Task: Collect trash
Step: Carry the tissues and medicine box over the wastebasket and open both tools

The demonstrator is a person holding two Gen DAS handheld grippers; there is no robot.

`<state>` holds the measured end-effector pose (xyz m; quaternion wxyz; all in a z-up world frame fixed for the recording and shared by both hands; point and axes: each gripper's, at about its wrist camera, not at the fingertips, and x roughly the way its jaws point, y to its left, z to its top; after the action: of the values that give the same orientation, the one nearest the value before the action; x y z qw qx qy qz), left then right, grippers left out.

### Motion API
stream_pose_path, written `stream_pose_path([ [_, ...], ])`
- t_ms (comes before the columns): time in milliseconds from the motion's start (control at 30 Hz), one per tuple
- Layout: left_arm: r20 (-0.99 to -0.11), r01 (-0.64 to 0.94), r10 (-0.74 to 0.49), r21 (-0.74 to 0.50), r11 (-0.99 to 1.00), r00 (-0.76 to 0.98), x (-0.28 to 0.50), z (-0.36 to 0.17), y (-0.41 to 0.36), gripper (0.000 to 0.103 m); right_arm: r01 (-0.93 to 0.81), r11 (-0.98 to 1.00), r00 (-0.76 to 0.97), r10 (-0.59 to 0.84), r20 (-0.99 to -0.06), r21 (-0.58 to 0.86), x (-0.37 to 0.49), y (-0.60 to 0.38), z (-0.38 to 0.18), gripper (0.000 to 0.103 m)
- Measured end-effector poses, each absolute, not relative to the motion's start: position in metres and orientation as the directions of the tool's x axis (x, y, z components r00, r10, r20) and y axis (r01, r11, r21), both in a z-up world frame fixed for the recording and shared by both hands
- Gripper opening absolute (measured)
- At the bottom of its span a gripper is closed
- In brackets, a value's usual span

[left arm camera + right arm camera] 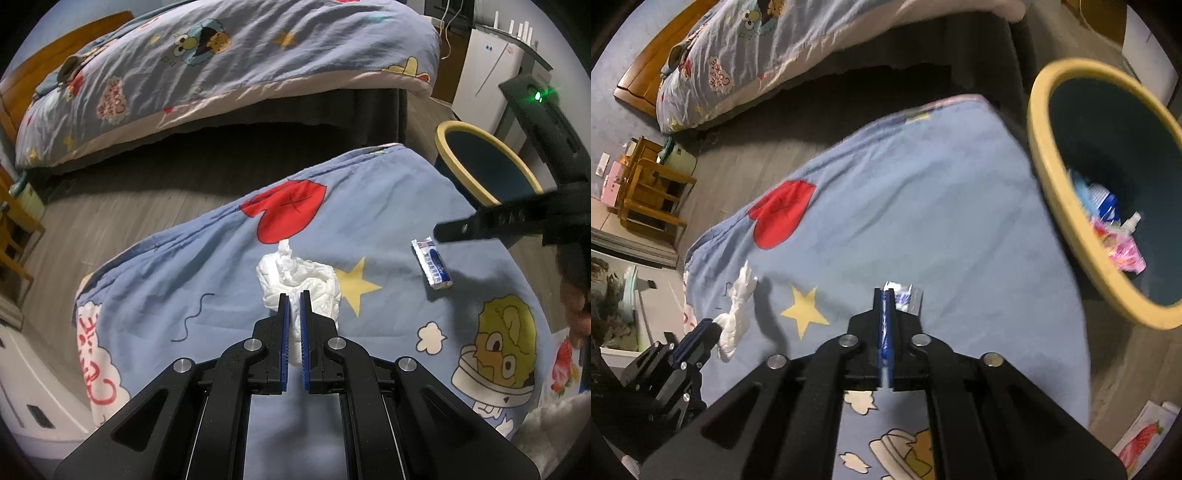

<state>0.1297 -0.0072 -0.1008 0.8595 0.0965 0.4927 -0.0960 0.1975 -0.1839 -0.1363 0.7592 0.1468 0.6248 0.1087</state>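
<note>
While left jaws pinch crumpled tissue (299, 280), right jaws clamp wrapper (903, 297), bin (1049, 177) nearby

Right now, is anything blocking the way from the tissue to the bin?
Nothing visible does. The left hand-held gripper pinches the tissue, and only open blanket lies between it and the bin off the bed's corner.

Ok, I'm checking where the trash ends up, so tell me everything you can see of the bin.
The bin is round, with a pale yellow rim and a dark blue-green inside, plastic by its look. It is open-topped and stands beside the blue quilt's far right corner. Inside lie a pink wrapper and blue-and-white packaging. Neither gripper touches it.
</note>
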Motion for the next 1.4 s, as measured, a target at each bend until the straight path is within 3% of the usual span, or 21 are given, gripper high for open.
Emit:
stream_pose_path([
  [67,-0.867,0.259,-0.068,0.072,0.963,0.493,0.13,-0.102,-0.007,0.006,-0.001,0.948,0.182,0.314,-0.932,0.32,0.195,-0.178,-0.143,0.042],
  [233,-0.87,0.269,-0.068,0.076,0.96,0.489,0.13,-0.103,-0.008,0.006,-0.068,0.96,0.15,0.279,-0.948,0.272,0.19,-0.162,-0.155,0.041],
  [267,-0.87,0.271,-0.068,0.077,0.96,0.489,0.13,-0.104,-0.008,0.006,-0.093,0.968,0.153,0.244,-0.958,0.232,0.19,-0.159,-0.154,0.033],
  [367,-0.867,0.279,-0.071,0.081,0.957,0.494,0.13,-0.102,-0.011,0.006,-0.071,0.968,0.148,0.25,-0.957,0.242,0.191,-0.164,-0.151,0.03],
  [633,-0.829,0.374,-0.095,0.145,0.916,0.552,0.126,-0.083,-0.052,0.006,-0.003,0.946,0.267,0.312,-0.912,0.323,0.202,-0.211,-0.107,0.03],
  [867,-0.789,0.468,-0.224,0.089,0.879,0.572,0.137,-0.059,-0.127,0.006,0.095,0.944,0.38,0.261,-0.888,0.318,0.204,-0.288,-0.081,0.03],
  [1133,-0.783,0.559,-0.305,0.066,0.827,0.543,0.155,-0.067,-0.21,0.006,0.261,0.913,0.442,0.176,-0.88,0.314,0.195,-0.395,-0.083,0.03],
  [1400,-0.77,0.623,-0.324,0.119,0.773,0.549,0.176,-0.077,-0.275,0.006,0.35,0.848,0.482,0.201,-0.853,0.397,0.187,-0.444,-0.092,0.032],
])
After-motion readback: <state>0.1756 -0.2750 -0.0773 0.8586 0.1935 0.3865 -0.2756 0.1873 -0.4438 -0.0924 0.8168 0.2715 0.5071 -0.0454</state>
